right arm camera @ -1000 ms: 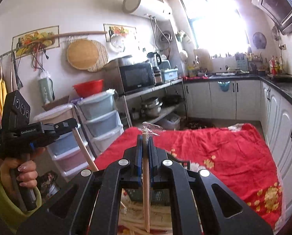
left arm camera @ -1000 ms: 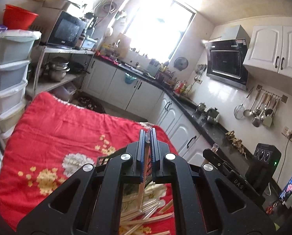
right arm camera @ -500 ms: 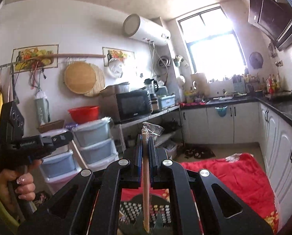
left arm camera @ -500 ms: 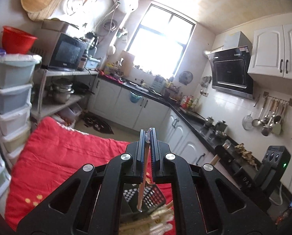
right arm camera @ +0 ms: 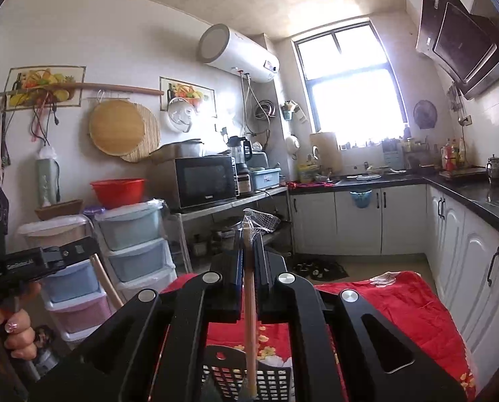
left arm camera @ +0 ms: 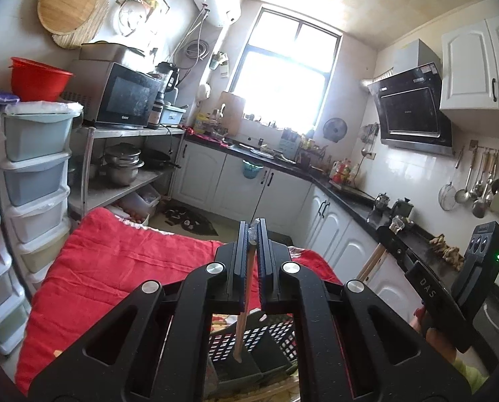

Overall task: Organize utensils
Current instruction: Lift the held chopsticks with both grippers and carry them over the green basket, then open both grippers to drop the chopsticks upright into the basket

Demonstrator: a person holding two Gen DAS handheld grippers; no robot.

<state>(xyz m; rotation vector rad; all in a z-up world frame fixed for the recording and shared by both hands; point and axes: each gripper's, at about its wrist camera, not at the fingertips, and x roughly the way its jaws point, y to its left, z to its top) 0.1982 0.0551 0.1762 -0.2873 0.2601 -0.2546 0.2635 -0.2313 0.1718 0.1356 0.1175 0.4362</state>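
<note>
In the left wrist view my left gripper (left arm camera: 252,231) is shut on a wooden chopstick (left arm camera: 244,301). The stick hangs down, and its lower end is over a black perforated basket (left arm camera: 282,331) on the red cloth. My right gripper (right arm camera: 249,238) is shut on a chopstick (right arm camera: 249,318) with a clear wrapper at its top. That stick's lower end reaches the basket (right arm camera: 222,372). Each gripper shows in the other's view, held in a hand: the right gripper (left arm camera: 396,231) and the left gripper (right arm camera: 82,251), each with its stick.
The red flowered cloth (left arm camera: 115,268) covers the table. Stacked plastic drawers (left arm camera: 35,174) stand at its left, beside a metal shelf with a microwave (left arm camera: 125,100) and pots. White cabinets (right arm camera: 467,268) under a dark counter run along the right side.
Both grippers have swung up and moved across the table. The pile of loose chopsticks has dropped out of view, and the black basket now lies under both held sticks.
</note>
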